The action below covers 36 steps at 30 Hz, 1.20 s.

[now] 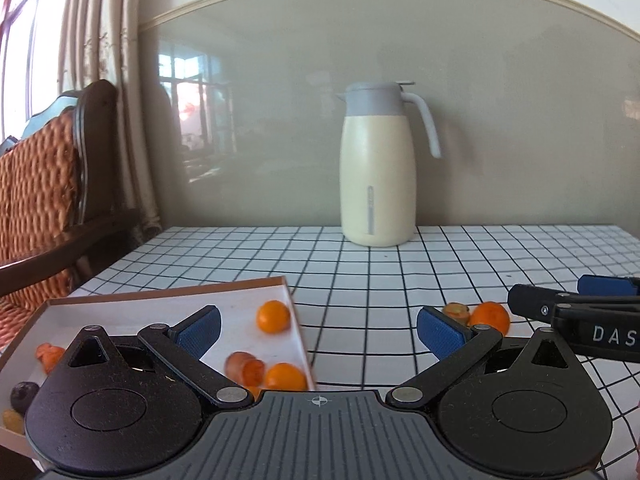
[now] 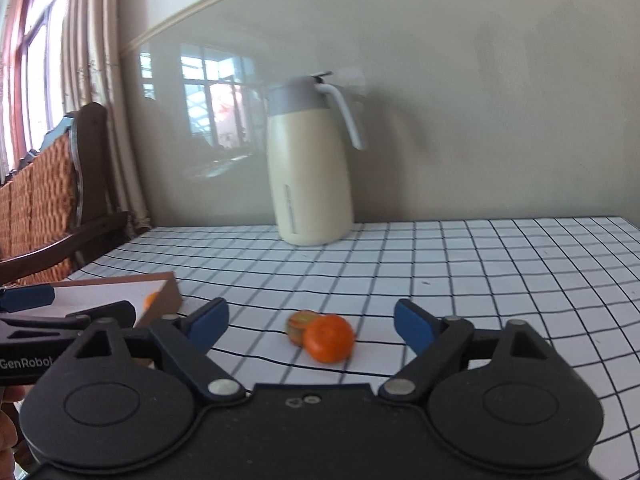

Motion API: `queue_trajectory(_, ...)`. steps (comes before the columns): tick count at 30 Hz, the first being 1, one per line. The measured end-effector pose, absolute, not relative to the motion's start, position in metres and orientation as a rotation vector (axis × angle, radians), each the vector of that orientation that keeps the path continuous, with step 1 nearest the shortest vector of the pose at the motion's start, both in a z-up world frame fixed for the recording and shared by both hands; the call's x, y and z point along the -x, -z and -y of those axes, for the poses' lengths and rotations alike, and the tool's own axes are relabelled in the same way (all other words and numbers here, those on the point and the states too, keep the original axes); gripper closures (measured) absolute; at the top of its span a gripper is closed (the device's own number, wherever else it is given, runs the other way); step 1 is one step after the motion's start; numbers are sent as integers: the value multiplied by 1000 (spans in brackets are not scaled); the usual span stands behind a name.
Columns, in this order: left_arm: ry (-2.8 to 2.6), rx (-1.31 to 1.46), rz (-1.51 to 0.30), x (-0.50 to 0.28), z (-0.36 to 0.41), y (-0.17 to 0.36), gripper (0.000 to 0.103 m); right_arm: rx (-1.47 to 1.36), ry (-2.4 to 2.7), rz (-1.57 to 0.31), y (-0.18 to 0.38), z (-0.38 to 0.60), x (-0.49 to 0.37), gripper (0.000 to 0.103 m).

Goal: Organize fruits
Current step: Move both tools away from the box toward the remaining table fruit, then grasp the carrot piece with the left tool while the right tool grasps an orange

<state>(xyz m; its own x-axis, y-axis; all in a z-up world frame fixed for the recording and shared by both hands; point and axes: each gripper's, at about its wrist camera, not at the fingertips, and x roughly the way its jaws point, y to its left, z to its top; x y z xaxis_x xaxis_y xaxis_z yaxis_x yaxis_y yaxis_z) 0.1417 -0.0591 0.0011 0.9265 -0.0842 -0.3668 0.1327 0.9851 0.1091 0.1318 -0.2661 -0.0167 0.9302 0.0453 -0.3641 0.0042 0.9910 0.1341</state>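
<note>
Two fruits left on the table, both grippers wide and empty

The right gripper has its jaws spread apart with nothing in them, and the orange sits right between the tips, at 12 o'clock, so it looks ready to be grabbed next; a small green-brown fruit touches the orange at its 10 o'clock. The left gripper is spread and empty too, over the right edge of the box, where other fruits already lie, so the box seems to be their home. The jug stands far back at 12 o'clock, out of the way
</note>
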Motion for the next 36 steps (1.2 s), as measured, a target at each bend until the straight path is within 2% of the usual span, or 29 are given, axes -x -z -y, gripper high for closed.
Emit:
queue_trajectory(5,112,-154,-396,-149,75,5,0,-145,3,-409,21,276,-135,30)
queue_trajectory(13,107,-239,-405,-157,97,13,0,-173,2,-462,32,287,-146,36)
queue_trajectory(25,138,-346,-431,-165,115,26,0,-180,-38,-527,43,277,-178,40)
queue_trajectory(27,139,-354,-432,-167,116,28,0,-181,-36,-537,45,274,-183,46)
queue_trajectory(36,120,-345,-449,-177,116,32,0,-186,-22,-580,53,270,-199,60)
